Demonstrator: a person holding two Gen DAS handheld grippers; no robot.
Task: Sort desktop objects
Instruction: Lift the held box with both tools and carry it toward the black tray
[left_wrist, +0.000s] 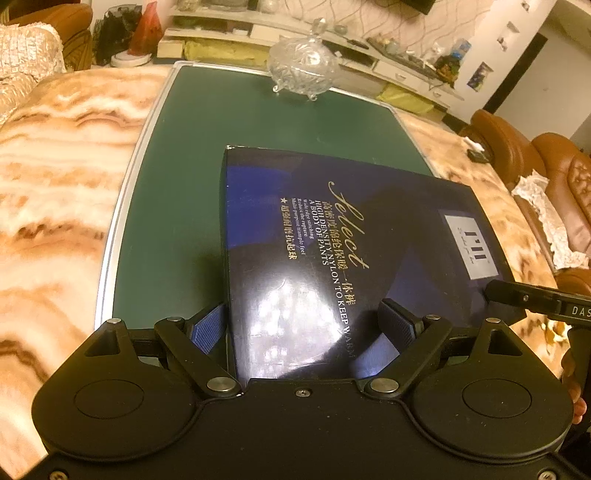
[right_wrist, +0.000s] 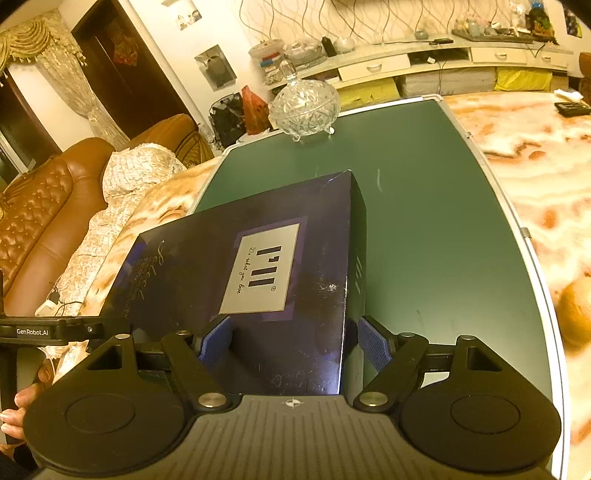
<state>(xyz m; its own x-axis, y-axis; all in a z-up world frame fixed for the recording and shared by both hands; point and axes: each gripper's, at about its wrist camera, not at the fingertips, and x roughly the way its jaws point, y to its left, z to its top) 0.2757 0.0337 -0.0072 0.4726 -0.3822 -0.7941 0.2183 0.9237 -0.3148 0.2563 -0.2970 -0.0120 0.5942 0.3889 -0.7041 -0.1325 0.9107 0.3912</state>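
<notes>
Here, on your far left, the table (left_wrist: 55, 206) wears a glossy marble-patterned top, veined orange and cream. A dark green board (left_wrist: 177, 192) lies flat on it, matte and framed by a thin pale metal edge. At the board's far end stands a cut-glass candy dish (left_wrist: 301, 72), round-bodied, faceted, on small feet, with a knobbed lid.

Your left gripper (left_wrist: 308, 328) has its two blue, finely ribbed pads (left_wrist: 208, 330) set against the two sides of the near left corner of a large flat box (left_wrist: 351, 229), so it is held across a wide span. The box is glossy cardboard, dark navy with brighter blue bands, gold script and white lettering on its lid, plus a pale grey rectangular label (the lamp glare sits near your fingers). It appears tilted, its far end over the green board, though whether that end touches the board you cannot tell.

Further right, your right gripper (right_wrist: 293, 345) clamps the box's near right corner in the same way, one blue pad (right_wrist: 373, 345) on the narrow side wall and the other on the lid side. From this camera the box's scuffed lid and sharp far corner show clearly.

Beyond the table's right edge stands a brown buttoned leather sofa (left_wrist: 554, 173) with a crinkled pale cover draped over it.
</notes>
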